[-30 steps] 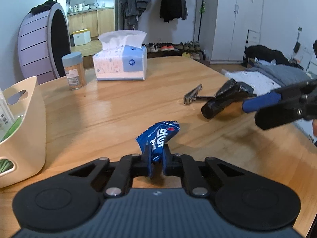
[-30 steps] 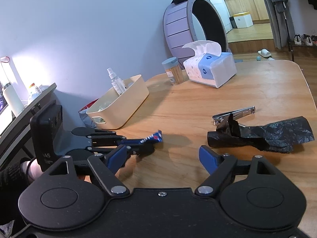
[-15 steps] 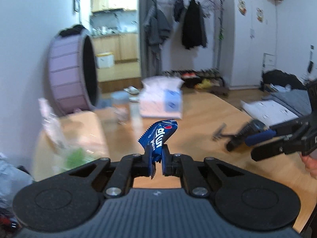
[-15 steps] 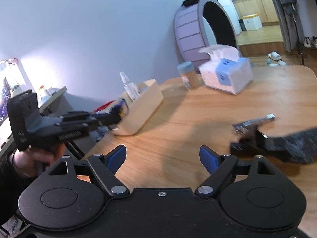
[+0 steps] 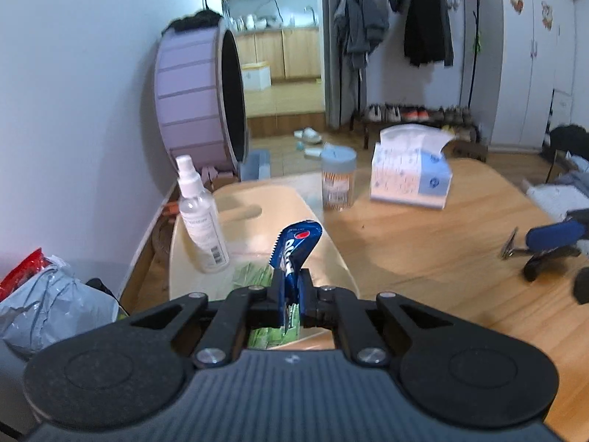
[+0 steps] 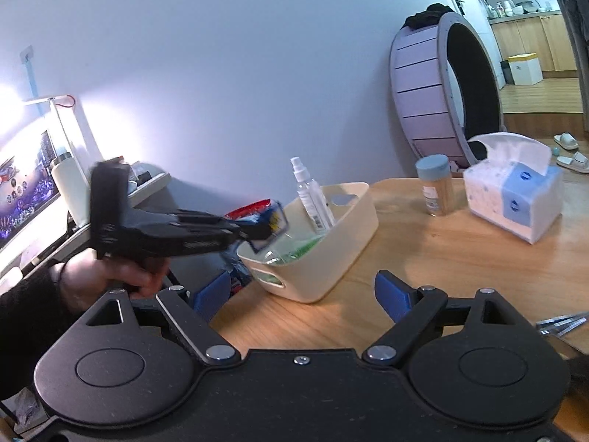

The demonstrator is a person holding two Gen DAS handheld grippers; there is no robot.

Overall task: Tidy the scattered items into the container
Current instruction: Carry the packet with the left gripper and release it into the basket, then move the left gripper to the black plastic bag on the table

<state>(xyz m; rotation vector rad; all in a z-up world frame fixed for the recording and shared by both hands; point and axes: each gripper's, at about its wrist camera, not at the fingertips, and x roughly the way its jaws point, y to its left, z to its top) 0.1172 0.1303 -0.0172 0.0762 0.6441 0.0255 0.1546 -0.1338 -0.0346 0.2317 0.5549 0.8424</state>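
Left tongs [image 5: 291, 296] pinch blue snack packet [image 5: 294, 246] above cream basket [image 6: 353, 228]; should lower w/ care beside spray bottle [image 5: 200, 217], then release. Right tongs [image 6: 302, 294] empty, opening wide.

The light-brown wooden table [image 6: 460, 258] carries a cream plastic basket with handle cut-outs [image 6: 342, 258] at its edge. A clear jar with a grey-blue lid [image 6: 434, 188] stands just beside a white-and-blue soft tissue pack [image 6: 515, 199]. A metal nail clipper [image 6: 559, 324] lies well apart from them.
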